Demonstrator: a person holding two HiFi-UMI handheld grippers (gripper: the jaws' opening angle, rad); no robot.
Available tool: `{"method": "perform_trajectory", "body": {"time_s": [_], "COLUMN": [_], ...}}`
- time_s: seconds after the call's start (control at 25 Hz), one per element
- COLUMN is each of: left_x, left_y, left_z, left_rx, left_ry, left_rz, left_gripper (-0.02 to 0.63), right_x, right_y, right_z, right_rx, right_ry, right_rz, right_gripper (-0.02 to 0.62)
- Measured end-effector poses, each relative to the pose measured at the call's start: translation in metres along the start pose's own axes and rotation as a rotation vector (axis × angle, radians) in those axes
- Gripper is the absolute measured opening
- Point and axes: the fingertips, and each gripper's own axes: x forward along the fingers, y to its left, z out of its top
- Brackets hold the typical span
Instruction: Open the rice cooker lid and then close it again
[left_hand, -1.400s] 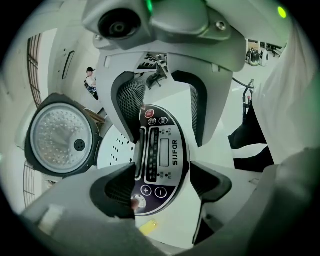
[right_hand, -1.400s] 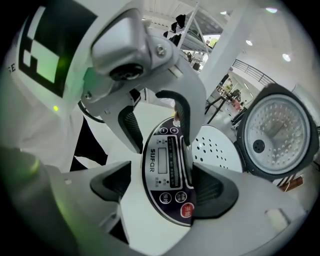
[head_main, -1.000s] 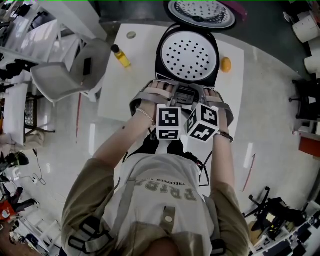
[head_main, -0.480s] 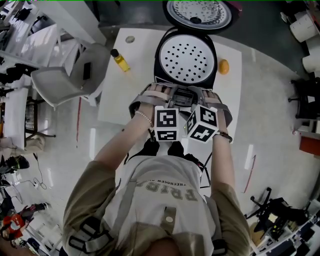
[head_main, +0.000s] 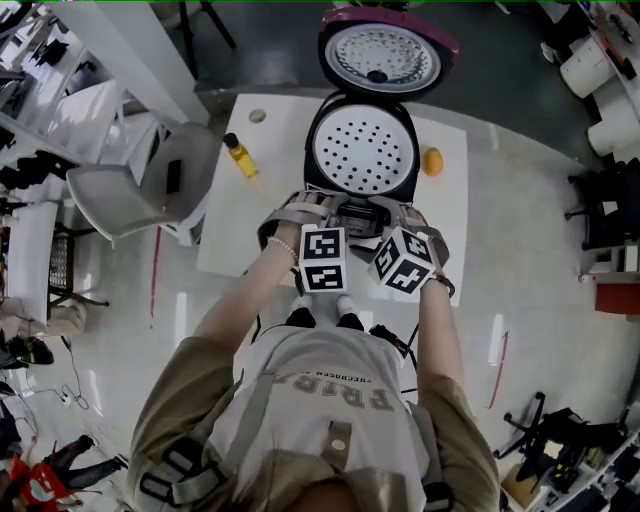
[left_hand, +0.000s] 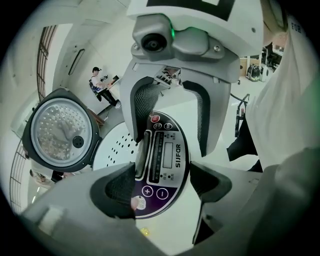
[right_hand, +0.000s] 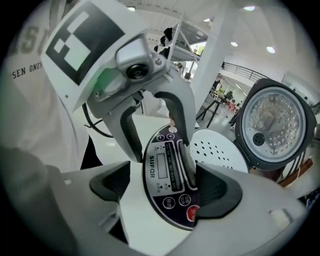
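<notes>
We've held still: the lid (head_main: 383, 52) stays up, the left hand-held gripper (left_hand: 162, 185) and right hand-held gripper (right_hand: 162, 187) hang open over the control panel (left_hand: 162, 155), so closing remains.

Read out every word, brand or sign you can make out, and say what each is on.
"SUFAR", as far as the stylised letters read: on the rice cooker control panel.
"+" and "-": round buttons on that panel.
"SEN ONES": the person's shirt.
Small captions on the panel, and the shirt's chest print in the head view: too small or blurred to read.
</notes>
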Motion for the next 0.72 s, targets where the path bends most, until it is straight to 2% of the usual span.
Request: {"method": "perform_trajectory", "body": {"time_s": [0.28, 0.48, 0.6, 0.72], "left_x": [-0.012, -0.036, -0.052, -0.074], "left_y": [0.009, 0.028, 0.052, 0.087], "left_z": [-0.002, 0.003, 0.0, -0.007], "left_rx": [-0.096, -0.169, -0.205, -0.264], "left_ry": [-0.096, -0.211, -0.263, -0.332], "left_rz": [-0.032, -0.044, 0.036, 0.184], "left_gripper": [0.353, 0.353, 0.352, 0.352], "right_x": [-0.018, -0.047, -0.068, -0.093], "right_y": [-0.014, -0.036, -0.052, -0.067], "right_z": [0.009, 0.033, 0.044, 0.051], "right_rx": [0.138, 0.333, 0.456, 0.552], "right_ry": [-0.088, -0.306, -0.465, -0.598], "right_rz": [-0.074, -0.125, -0.178, -0.233], "right_gripper": [0.383, 0.385, 0.385, 0.385]}}
